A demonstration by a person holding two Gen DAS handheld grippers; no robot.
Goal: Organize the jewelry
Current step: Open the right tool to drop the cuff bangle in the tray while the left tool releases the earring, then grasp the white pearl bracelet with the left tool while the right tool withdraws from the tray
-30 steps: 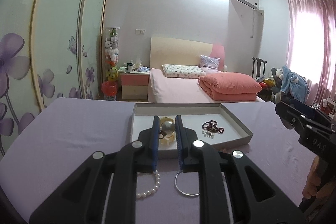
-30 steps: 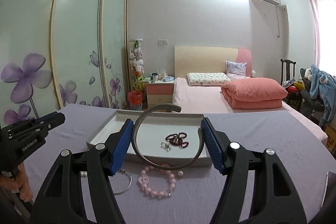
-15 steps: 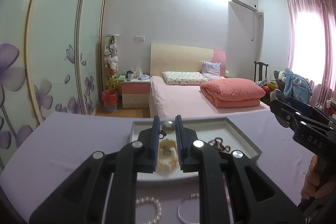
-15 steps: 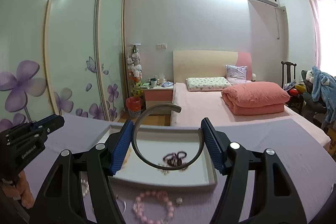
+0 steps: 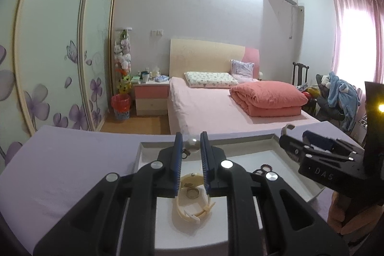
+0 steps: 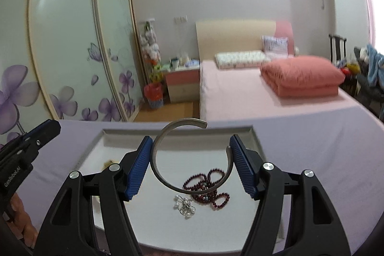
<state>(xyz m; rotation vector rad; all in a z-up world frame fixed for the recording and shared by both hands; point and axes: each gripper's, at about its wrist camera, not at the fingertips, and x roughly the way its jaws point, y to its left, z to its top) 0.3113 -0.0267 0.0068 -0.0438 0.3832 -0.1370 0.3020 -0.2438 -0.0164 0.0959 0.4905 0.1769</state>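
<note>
The left gripper point(image 5: 190, 144) hangs over the near-left part of the white tray point(image 5: 309, 186), its jaws nearly together and clamped on a pearl pendant point(image 5: 192, 145) at their tips. A cream watch point(image 5: 192, 203) lies on the tray floor beneath it. The right gripper point(image 6: 190, 160) hovers over the tray's middle, jaws wide and pressed on a grey open bangle point(image 6: 165, 152), above a dark red bead string point(image 6: 208, 186) and a small pearl piece point(image 6: 184, 205). The tray's far-left corner is bare, and lilac bench point(image 5: 72, 160) spreads wide around its raised rim.
</note>
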